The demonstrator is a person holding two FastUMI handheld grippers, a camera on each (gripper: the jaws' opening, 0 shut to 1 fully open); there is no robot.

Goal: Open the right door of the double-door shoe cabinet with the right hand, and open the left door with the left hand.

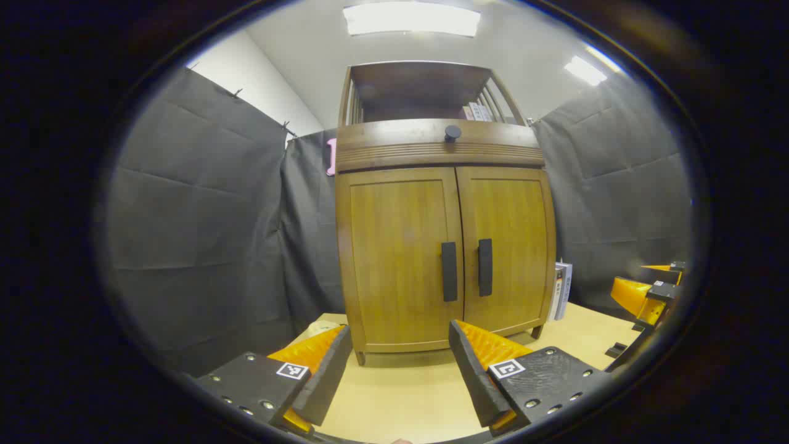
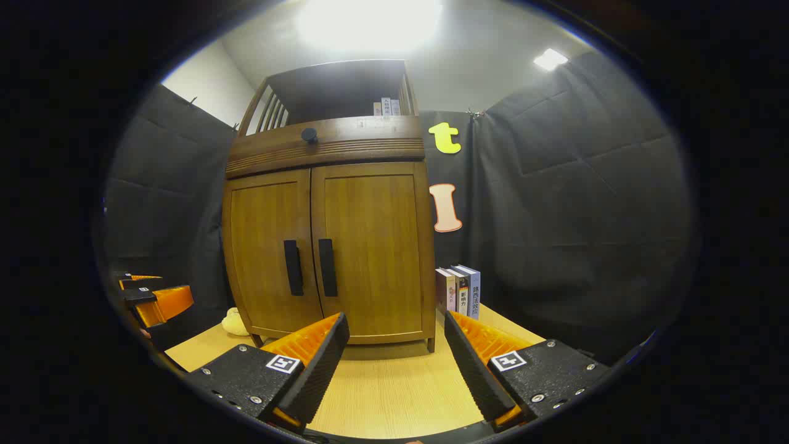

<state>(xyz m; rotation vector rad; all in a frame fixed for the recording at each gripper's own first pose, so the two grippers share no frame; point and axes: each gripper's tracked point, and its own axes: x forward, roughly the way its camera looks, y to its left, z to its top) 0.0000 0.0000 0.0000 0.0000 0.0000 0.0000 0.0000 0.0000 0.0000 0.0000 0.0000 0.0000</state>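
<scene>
The shoe cabinet (image 1: 400, 259) is satin-finished brown wood with matt handles (image 1: 449, 271), standing on a pale wood-grain table (image 2: 394, 388).

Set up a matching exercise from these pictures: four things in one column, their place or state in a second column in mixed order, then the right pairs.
Things:
1. cabinet doors
2. books
3. round knob
4. left gripper

Places or states:
A. open, holding nothing
B. both shut
C. standing on the table at the cabinet's right side
D. on the band above the doors

Pairs: 1-B, 2-C, 3-D, 4-A
</scene>
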